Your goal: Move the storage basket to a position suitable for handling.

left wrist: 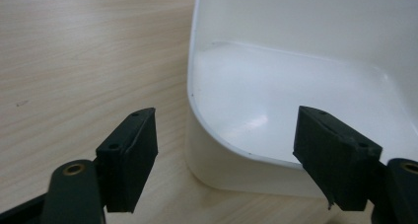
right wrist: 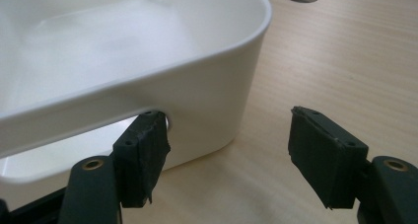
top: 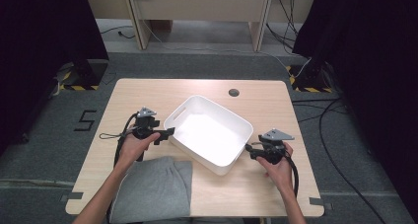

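At centre frame, a white tub was flanked by the open left gripper and open right gripper; both ends should be gripped evenly.

One white bin sits mid-frame on the surface. One grey cloth lies at the lower left of the frame. Two claws are in hand: the left claw at the bin's left, the right claw at its right. One round hole marks the surface, upper centre.
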A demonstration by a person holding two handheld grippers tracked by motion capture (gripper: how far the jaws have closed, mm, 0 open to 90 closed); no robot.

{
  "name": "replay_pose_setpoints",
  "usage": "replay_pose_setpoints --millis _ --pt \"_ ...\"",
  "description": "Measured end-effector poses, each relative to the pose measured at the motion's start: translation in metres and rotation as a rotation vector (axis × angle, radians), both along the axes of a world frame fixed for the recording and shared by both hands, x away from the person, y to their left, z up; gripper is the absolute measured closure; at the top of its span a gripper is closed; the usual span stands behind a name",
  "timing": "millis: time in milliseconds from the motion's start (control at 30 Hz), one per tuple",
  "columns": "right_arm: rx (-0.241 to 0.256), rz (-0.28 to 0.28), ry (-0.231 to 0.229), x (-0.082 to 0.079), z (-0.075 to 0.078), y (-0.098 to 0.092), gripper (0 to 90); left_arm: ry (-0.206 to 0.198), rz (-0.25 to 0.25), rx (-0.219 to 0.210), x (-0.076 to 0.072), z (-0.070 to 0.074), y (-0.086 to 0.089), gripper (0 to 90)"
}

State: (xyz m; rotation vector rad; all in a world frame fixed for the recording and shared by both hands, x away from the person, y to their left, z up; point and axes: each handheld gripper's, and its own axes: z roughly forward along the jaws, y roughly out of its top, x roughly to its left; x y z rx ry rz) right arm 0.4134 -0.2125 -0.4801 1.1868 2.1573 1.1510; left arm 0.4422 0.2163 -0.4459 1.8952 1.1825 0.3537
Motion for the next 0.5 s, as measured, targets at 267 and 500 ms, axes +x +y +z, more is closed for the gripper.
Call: replay_pose_setpoints --millis 267,500 --pt "0.005 -0.026 0.02 0.041 0.0 0.002 31.4 0.006 -0.035 -0.001 -0.012 0.001 -0.005 28.6" --pt "-0.01 -0.007 0.03 0.059 0.001 0.006 31.4 0.034 -0.06 -0.014 -0.025 0.0 -0.001 28.5"
